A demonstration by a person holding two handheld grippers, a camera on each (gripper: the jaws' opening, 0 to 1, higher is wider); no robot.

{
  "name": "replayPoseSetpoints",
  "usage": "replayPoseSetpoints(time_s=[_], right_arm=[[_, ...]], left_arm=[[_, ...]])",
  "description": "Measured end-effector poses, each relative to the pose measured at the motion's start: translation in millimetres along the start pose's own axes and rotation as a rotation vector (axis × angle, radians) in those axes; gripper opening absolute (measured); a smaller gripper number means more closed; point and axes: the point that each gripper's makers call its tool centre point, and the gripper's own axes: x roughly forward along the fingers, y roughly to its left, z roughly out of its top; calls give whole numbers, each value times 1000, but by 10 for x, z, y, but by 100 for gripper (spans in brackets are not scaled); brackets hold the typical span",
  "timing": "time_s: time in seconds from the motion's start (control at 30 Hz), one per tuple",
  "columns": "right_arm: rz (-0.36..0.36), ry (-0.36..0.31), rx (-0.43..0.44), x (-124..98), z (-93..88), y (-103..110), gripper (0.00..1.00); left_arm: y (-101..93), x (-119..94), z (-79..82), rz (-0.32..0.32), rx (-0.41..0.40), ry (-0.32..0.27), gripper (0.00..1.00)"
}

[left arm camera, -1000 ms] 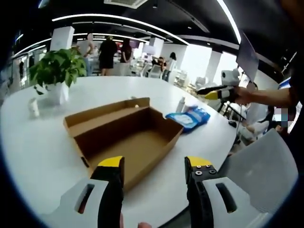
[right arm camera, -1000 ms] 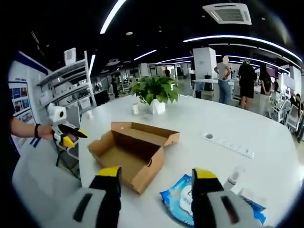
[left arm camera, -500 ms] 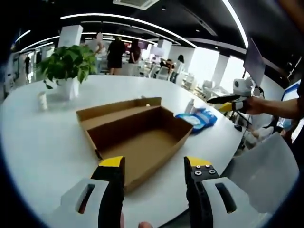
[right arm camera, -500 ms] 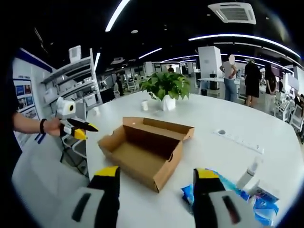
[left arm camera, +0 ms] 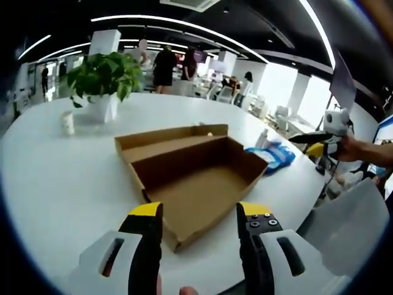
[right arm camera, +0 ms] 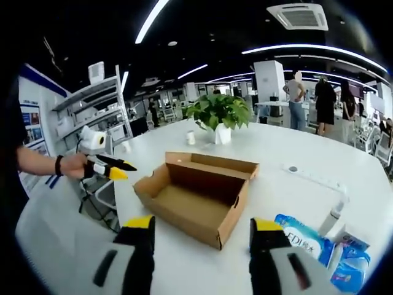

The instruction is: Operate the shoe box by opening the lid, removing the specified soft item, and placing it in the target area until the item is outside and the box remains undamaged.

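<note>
The brown cardboard shoe box [left arm camera: 196,178] lies open on the white table [left arm camera: 67,178], its lid [left arm camera: 166,136] folded flat behind it, and its inside looks bare. My left gripper [left arm camera: 198,216] hovers open just in front of its near corner. In the right gripper view the box [right arm camera: 196,196] sits ahead of my right gripper [right arm camera: 201,228], which is open and holds nothing. A blue soft pack [right arm camera: 306,236] lies on the table right of the box, also seen as the blue pack [left arm camera: 275,153] in the left gripper view. The right gripper [left arm camera: 313,142] hangs beyond the table edge; the left gripper [right arm camera: 110,167] is held off the table's left.
A potted plant [left arm camera: 101,77] and a small white cup [left arm camera: 67,121] stand at the far side. A white bottle [right arm camera: 334,212] and a power strip [right arm camera: 316,177] lie near the blue packs. Shelving [right arm camera: 92,110] stands left. People [right arm camera: 310,98] stand in the background.
Both views have shifted as the hands moved; the box now sits more central and nearer in each. The box and the blue pack themselves have not moved.
</note>
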Motion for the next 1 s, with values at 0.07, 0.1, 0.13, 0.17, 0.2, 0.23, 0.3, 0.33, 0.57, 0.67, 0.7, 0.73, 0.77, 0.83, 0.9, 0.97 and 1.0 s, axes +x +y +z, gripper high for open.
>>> replayPoseSetpoints(time_s=[0.07, 0.1, 0.13, 0.17, 0.2, 0.23, 0.3, 0.33, 0.57, 0.67, 0.7, 0.73, 0.77, 0.83, 0.9, 0.97, 1.0], right_arm=[[0, 4, 6, -4, -27, 18, 62], [-4, 1, 10, -9, -30, 18, 62], [-5, -4, 16, -12, -27, 20, 62], [-4, -8, 20, -15, -24, 24, 62], [-7, -10, 23, -19, -22, 23, 62], [-7, -11, 25, -20, -22, 26, 62], [-8, -15, 27, -24, -17, 29, 62], [-8, -17, 29, -24, -15, 27, 62], [-3, -26, 42, -17, -21, 51, 62], [1, -24, 46, -4, -44, 72, 63], [1, -25, 48, -3, -46, 76, 63], [1, -26, 52, -2, -48, 78, 63], [1, -28, 58, -6, -49, 87, 63], [2, -31, 58, -15, -45, 102, 63], [0, -34, 62, -14, -47, 97, 63], [2, -47, 76, -25, -30, 108, 62], [3, -47, 77, -28, -30, 110, 62]], left_arm=[[16, 21, -5, 7, -1, 5, 49], [25, 28, -6, 13, -3, 7, 49], [41, 33, -5, 20, -6, 8, 49], [66, 39, 0, 32, -13, 5, 49], [79, 46, 2, 36, -18, 4, 48], [99, 56, -3, 43, -28, 5, 48], [134, 72, -13, 60, -41, 7, 48], [143, 78, -17, 64, -44, 9, 48], [229, 129, -74, 104, -66, 32, 48], [265, 165, -123, 116, -95, 43, 50], [275, 179, -145, 121, -105, 48, 50], [278, 188, -155, 124, -110, 50, 50], [279, 195, -163, 126, -115, 53, 50], [292, 212, -184, 144, -124, 62, 50], [295, 225, -195, 148, -138, 64, 50], [309, 245, -219, 159, -148, 72, 50], [327, 254, -242, 172, -148, 81, 49]])
